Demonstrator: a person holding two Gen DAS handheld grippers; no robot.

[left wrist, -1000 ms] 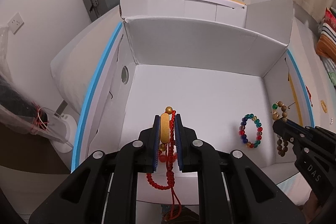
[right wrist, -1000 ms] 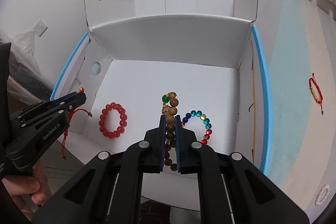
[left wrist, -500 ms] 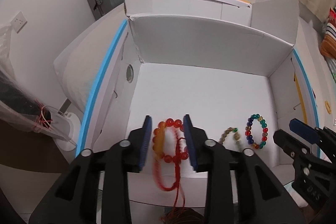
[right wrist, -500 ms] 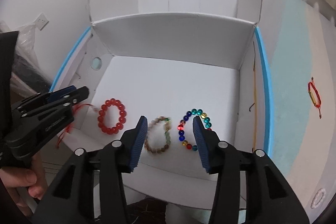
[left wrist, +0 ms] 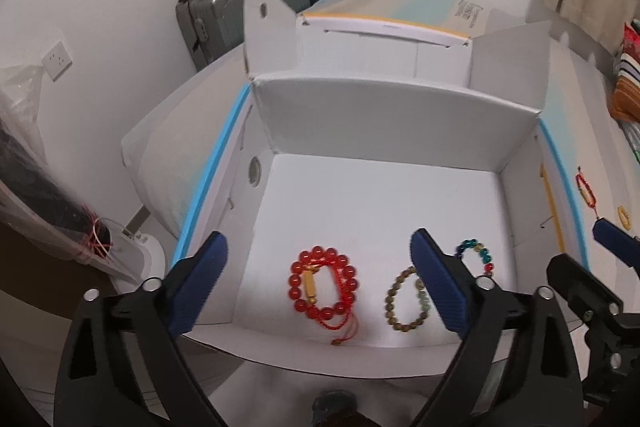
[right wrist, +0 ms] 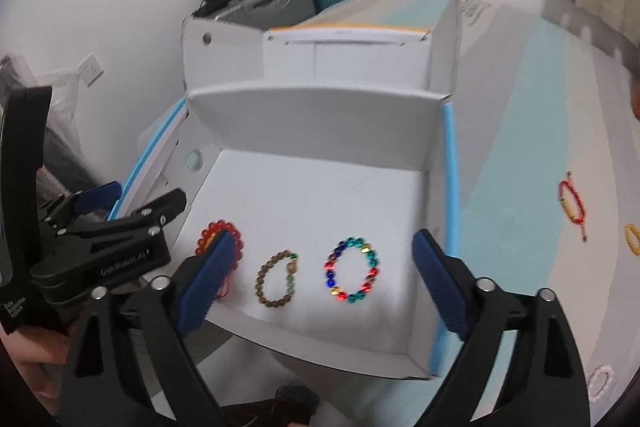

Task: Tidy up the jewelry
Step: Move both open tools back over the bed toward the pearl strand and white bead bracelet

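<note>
Left wrist view: we find both tongs, left gripper [left wrist: 318,285] and right gripper [right wrist: 320,277], spread wide and empty. Red bracelet [left wrist: 322,281], brown bracelet [left wrist: 406,301] and multicolour bracelet [right wrist: 352,271] lie apart in the box [left wrist: 400,107], presumably to avoid tangling.

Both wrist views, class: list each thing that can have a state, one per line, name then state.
Left gripper: open, holding nothing.
Right gripper: open, holding nothing.
White box: flaps open, bracelets inside.
Red bead bracelet: lying flat in box, a red cord bracelet on it.
Brown bead bracelet: flat in box, released.
Multicolour bead bracelet: flat in box.
Red cord bracelet: outside box, on the bed.
</note>
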